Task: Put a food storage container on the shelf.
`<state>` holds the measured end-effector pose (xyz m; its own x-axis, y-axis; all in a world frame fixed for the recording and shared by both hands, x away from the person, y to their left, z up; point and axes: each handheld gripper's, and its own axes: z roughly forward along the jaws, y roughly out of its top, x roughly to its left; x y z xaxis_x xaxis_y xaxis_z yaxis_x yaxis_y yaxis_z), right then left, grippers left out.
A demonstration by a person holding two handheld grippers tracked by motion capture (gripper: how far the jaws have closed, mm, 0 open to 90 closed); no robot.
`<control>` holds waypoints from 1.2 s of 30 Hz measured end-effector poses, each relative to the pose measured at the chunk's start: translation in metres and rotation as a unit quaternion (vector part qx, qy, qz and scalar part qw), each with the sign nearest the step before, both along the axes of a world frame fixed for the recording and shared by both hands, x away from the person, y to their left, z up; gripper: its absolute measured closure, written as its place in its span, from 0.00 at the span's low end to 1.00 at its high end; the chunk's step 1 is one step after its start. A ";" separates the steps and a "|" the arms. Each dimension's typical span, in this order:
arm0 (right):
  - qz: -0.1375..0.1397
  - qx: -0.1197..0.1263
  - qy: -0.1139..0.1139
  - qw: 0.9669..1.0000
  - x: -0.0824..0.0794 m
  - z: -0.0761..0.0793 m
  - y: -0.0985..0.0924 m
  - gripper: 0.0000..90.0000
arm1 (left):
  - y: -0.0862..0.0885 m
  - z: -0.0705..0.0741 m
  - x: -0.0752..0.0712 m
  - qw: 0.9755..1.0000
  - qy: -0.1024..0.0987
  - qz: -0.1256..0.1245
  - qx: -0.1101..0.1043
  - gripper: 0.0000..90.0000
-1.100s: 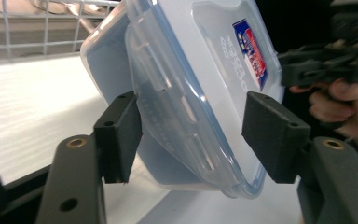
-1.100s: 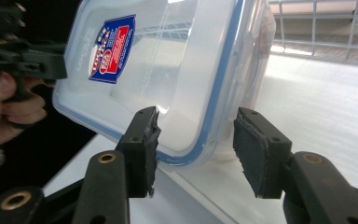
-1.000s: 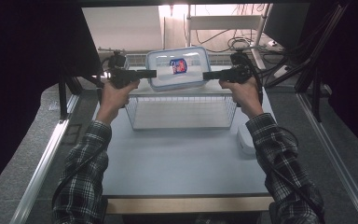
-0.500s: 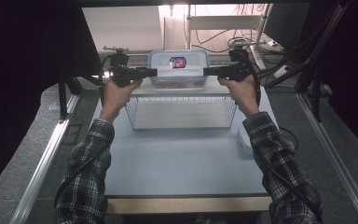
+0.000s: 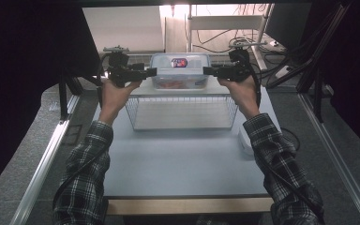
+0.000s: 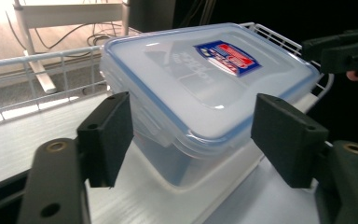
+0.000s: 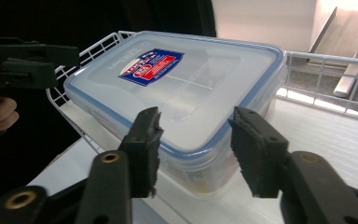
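The clear lidded container (image 5: 180, 70) rests atop the wire basket (image 5: 182, 111), long axis spanning between the left gripper (image 5: 151, 71) and right gripper (image 5: 208, 71), both having just spread, gripping nothing, equally near.

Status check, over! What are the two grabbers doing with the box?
Left gripper and right gripper open, flanking clear plastic lidded box. Box sits on white wire basket. Nothing blocking.

Both claws have just opened: the left claw (image 6: 193, 140) and right claw (image 7: 198, 151) now stand off the box (image 5: 180, 70), which sits farther back.
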<state>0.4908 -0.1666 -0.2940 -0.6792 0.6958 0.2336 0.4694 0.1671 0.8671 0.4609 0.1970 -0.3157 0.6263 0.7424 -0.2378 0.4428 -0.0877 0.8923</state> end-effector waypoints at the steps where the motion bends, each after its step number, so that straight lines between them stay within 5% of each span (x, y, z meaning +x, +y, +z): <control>1: 0.002 0.001 0.000 1.000 -0.001 0.000 0.000 0.52 | 0.000 0.000 -0.002 1.000 0.000 -0.002 0.001 0.30; 8: 0.014 -0.001 -0.003 1.000 -0.011 -0.004 -0.004 0.37 | -0.001 -0.012 -0.015 0.999 -0.017 -0.023 0.027 0.22; 21: 0.020 -0.032 -0.039 0.999 -0.034 -0.015 -0.010 0.18 | -0.001 -0.023 -0.050 0.997 -0.025 -0.063 0.043 0.12; 29: 0.032 -0.043 -0.049 0.997 -0.049 -0.025 -0.011 0.11 | -0.013 -0.032 -0.069 0.994 -0.044 -0.063 0.081 0.07; 36: 0.046 -0.062 -0.061 0.995 -0.065 -0.034 -0.012 0.07 | -0.017 -0.047 -0.084 0.992 -0.040 -0.068 0.093 0.05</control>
